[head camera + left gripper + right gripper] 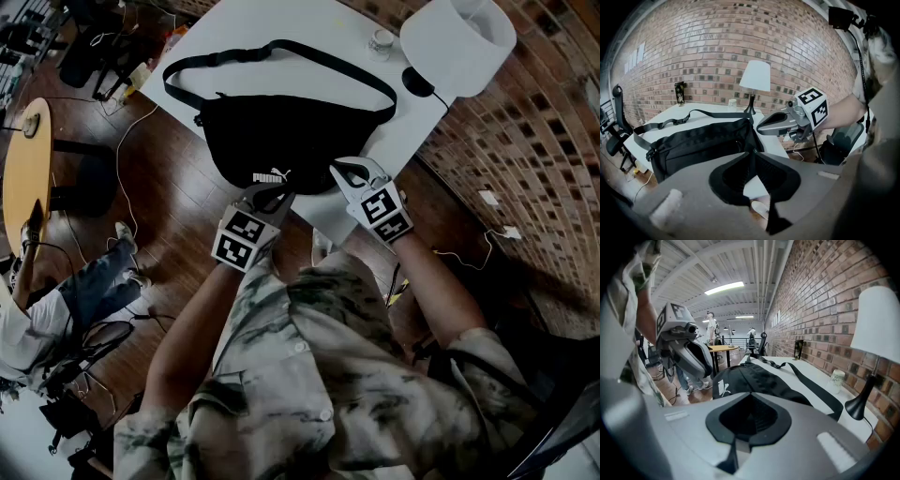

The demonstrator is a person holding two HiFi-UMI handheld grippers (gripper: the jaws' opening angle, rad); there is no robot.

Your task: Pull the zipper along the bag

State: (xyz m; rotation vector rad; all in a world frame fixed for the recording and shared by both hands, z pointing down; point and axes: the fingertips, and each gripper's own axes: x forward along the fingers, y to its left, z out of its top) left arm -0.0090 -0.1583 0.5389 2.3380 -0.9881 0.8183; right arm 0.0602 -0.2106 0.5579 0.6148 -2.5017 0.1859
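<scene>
The black cloth waist bag (281, 141) with its long black strap (281, 49) is lying flat on the white desk (281, 19), close to the desk's near corner. The person is holding 2 grey claws at the bag's near edge. The left claw (273, 194) is sitting by the white logo (269, 177), touching the bag or just over it. The right claw (343, 171) is sitting just beside the bag's right end. In the left gripper view the left claw (752, 151) is squeezed closed, and only desk and floor are showing through the hollow behind its tips, so it is gripping nothing. In the right gripper view the right claw (749, 394) is squeezed closed too, with the bag lying past its tips and nothing caught between them. The zipper pull is too small and dark to pick out, and I cannot tell if the zipper is open or closed. So the job is looking like it is only starting: finding the pull, pinching it and sliding it along the bag are all left to do.
</scene>
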